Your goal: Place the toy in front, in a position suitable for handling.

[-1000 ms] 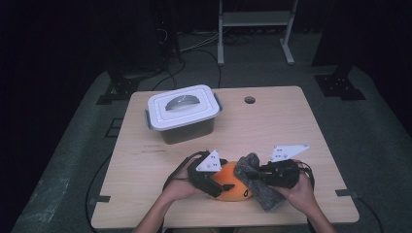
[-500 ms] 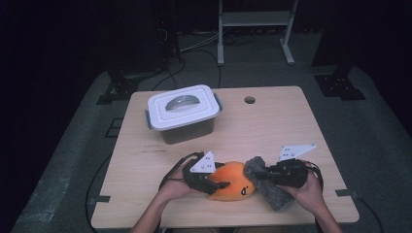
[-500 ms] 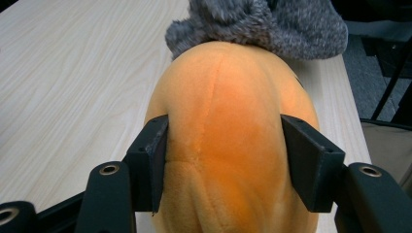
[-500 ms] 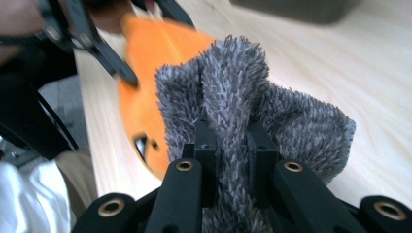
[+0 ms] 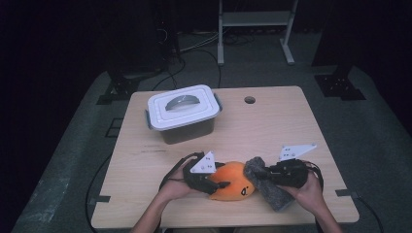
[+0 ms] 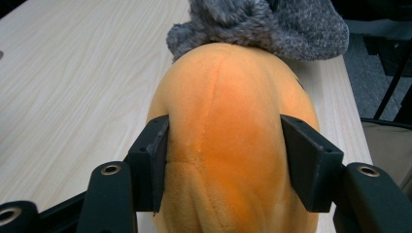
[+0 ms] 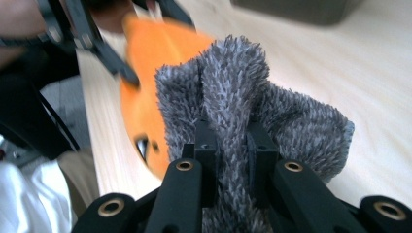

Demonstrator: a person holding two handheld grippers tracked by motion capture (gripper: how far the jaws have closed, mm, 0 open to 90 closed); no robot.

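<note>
- Orange plush toy (image 5: 232, 182): lies near the table's (image 5: 272, 131) front edge, about midway along it.
- Left gripper (image 5: 214, 183): jaws have just been closing, pads (image 6: 156, 160) now pressed into both sides of the toy.
- Grey fuzzy cloth (image 5: 269, 187): touching the toy's right side.
- Right gripper (image 5: 266, 171): jaws pinched tight on a fold of the cloth.
- White-lidded box (image 5: 182, 112): toward the back left corner, lid on.

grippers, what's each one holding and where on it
Left gripper squeezes the orange plush across its sides; right gripper pinches a fold of the grey fuzzy cloth.
</note>
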